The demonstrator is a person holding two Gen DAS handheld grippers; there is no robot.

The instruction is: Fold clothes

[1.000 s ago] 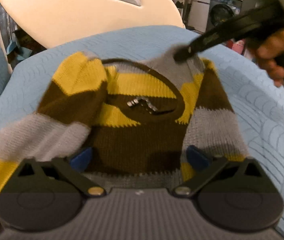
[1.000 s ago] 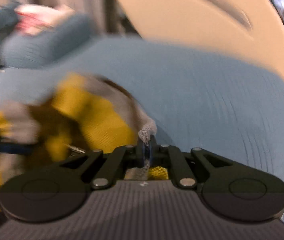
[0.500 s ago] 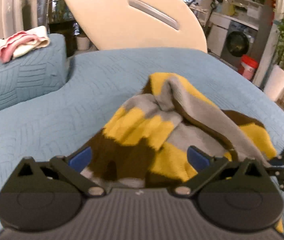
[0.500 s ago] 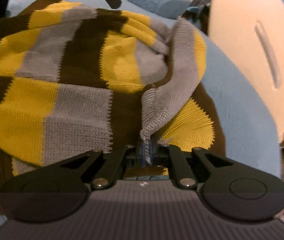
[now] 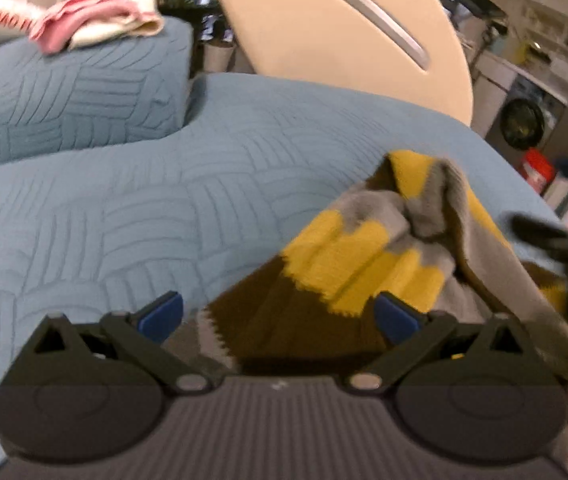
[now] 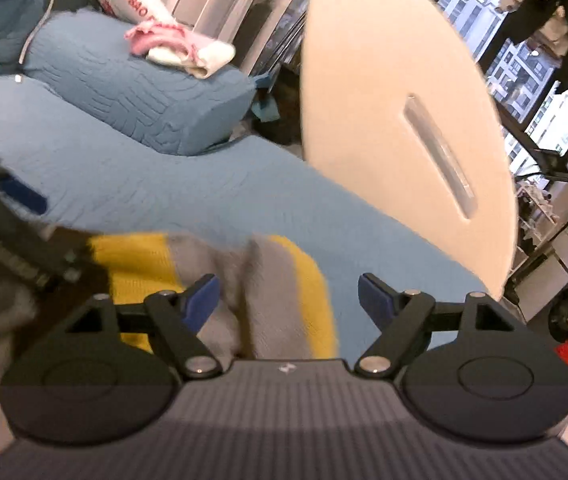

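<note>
A knit sweater (image 5: 367, 256) striped yellow, brown and grey lies bunched on the blue quilted bed (image 5: 132, 208). My left gripper (image 5: 280, 314) hovers over its near brown edge, wide open, with nothing pinched. In the right wrist view the sweater (image 6: 268, 296) lies below my right gripper (image 6: 288, 296), whose jaws are opening; the knit sits under the gap but the blue pads do not press on it. The right gripper's dark fingers (image 5: 551, 240) show blurred at the right edge of the left wrist view, and the left gripper's fingers (image 6: 16, 216) at the left edge of the right one.
A blue quilted cushion (image 6: 132, 92) with a pink and white cloth (image 6: 180, 46) on top sits behind the bed. A large beige oval board (image 6: 395, 120) leans at the bed's far side. A washing machine (image 5: 523, 120) and a red bucket (image 5: 535, 170) stand further back.
My right gripper has let go of the grey sweater edge and its jaws have spread apart. The left gripper swung sideways across the bed, so the sweater now sits to the right in its view.
</note>
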